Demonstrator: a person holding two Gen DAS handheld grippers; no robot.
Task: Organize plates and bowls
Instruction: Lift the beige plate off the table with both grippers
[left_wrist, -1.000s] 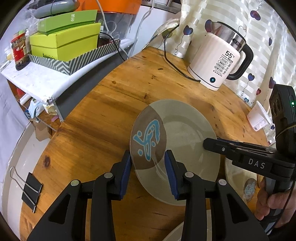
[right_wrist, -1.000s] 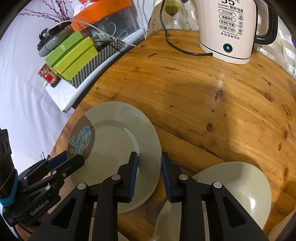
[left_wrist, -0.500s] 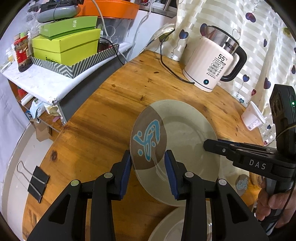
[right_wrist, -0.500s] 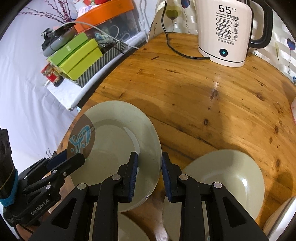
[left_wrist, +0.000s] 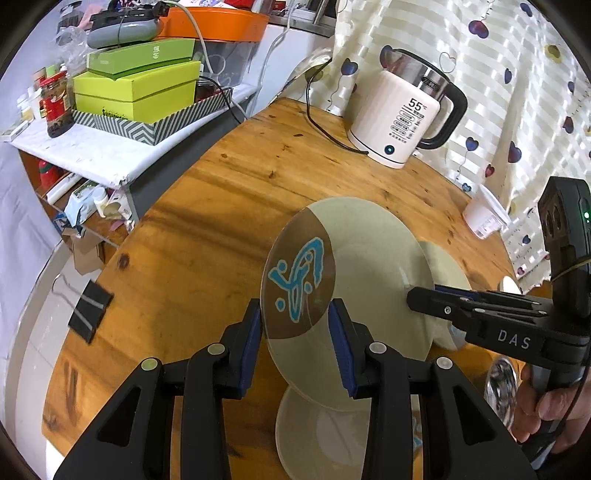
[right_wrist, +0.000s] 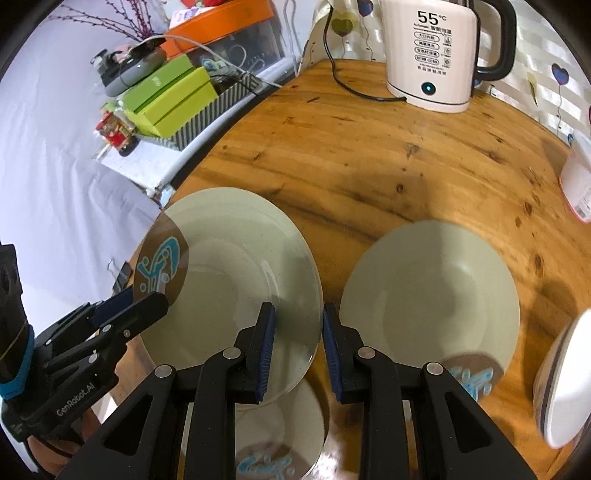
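A pale green plate (left_wrist: 369, 266) with a brown patch and blue drawing is held up above the round wooden table (left_wrist: 229, 192). My left gripper (left_wrist: 297, 332) is shut on its brown-patch edge. My right gripper (right_wrist: 295, 339) is shut on the opposite rim of the same plate (right_wrist: 229, 266). A second plate (right_wrist: 280, 443) lies below it, and it also shows in the left wrist view (left_wrist: 332, 439). A third plate (right_wrist: 432, 295) lies to the right on the table.
A white electric kettle (left_wrist: 406, 114) with a black cord stands at the table's far side. A white cup (left_wrist: 484, 218) sits at the right edge. A white bowl (right_wrist: 565, 380) is at the far right. Green boxes (left_wrist: 136, 92) fill a side shelf. A binder clip (left_wrist: 88, 310) lies left.
Both grippers have risen with the plate between them. The plates beneath it and to the right have come into view.
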